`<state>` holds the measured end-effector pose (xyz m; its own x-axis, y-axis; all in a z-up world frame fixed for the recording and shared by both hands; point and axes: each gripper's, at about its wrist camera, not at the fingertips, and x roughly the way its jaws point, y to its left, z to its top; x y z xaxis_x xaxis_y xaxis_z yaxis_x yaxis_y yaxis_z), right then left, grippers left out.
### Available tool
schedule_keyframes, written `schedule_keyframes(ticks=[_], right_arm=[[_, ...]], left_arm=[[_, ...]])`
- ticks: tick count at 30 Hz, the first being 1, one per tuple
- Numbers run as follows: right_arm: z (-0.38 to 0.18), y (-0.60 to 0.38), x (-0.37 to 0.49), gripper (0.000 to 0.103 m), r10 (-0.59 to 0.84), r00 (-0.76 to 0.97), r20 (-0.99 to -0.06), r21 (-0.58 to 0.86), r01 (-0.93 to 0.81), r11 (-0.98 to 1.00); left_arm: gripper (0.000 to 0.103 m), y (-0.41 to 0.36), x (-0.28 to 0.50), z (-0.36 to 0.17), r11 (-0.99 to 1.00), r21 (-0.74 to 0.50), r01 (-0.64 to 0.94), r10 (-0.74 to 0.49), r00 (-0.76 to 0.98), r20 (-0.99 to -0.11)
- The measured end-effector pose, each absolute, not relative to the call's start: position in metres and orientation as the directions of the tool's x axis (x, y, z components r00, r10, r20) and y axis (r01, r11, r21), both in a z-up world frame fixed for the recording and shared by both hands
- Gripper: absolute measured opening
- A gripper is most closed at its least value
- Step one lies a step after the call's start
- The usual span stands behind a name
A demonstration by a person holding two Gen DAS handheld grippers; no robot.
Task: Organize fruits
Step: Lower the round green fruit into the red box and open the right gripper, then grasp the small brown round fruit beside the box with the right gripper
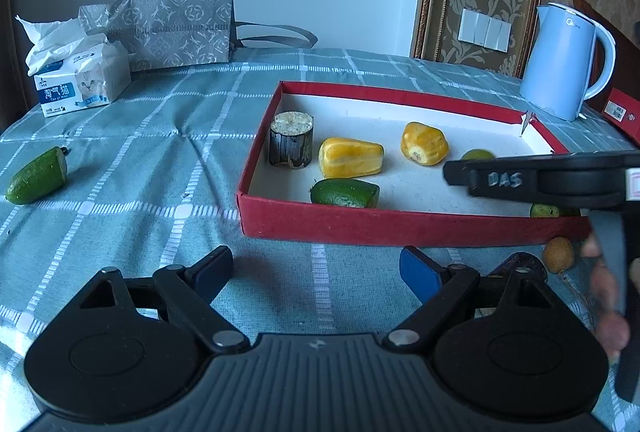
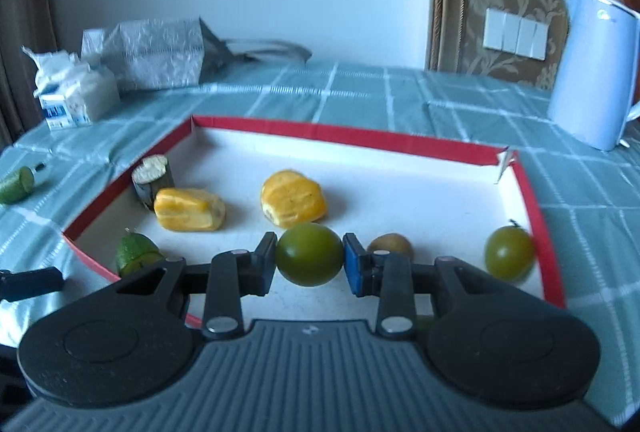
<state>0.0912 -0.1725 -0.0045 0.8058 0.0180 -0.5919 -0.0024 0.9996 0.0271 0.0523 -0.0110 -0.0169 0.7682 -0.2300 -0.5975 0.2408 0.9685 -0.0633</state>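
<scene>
Right hand-held gripper (image 2: 309, 260) – clamps green fruit (image 2: 309, 259)

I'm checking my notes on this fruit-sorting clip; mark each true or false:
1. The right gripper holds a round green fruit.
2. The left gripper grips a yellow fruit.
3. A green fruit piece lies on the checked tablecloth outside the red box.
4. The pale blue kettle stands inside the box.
1. True: the right gripper is shut on the round green fruit.
2. False: the left gripper is open and empty.
3. True: the green fruit piece lies left of the red cardboard box.
4. False: the pale blue kettle stands on the tablecloth beyond the box.
</scene>
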Motion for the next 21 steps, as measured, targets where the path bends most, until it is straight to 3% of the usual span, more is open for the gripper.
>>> schedule_keyframes(ticks=[6,8,10,21], right_arm=[[-0.011,-0.166,0.097,0.033,-0.016,0.801,-0.598,-0.013,0.010,1.000],[-0.009,-0.166,0.096,0.039,-0.023,0.810,-0.586,-0.015,0.017,1.000],[-0.007,-0.171,0.091,0.056,-0.014,0.822,-0.569,0.023,0.032,0.999],[0.006,-0.200,0.022,0.074,0.001,0.899,-0.439,0.164,0.079,0.983]], left_arm=[[0.091,-0.011,0.053,-0.017,0.967,-0.074,0.243,-0.238,0.765,-0.599],[0.091,-0.010,0.053,-0.017,0.967,-0.074,0.243,-0.238,0.765,-0.599],[0.091,-0.011,0.053,-0.017,0.967,-0.072,0.243,-0.237,0.765,-0.599],[0.091,-0.011,0.052,-0.017,0.969,-0.062,0.237,-0.226,0.768,-0.600]])
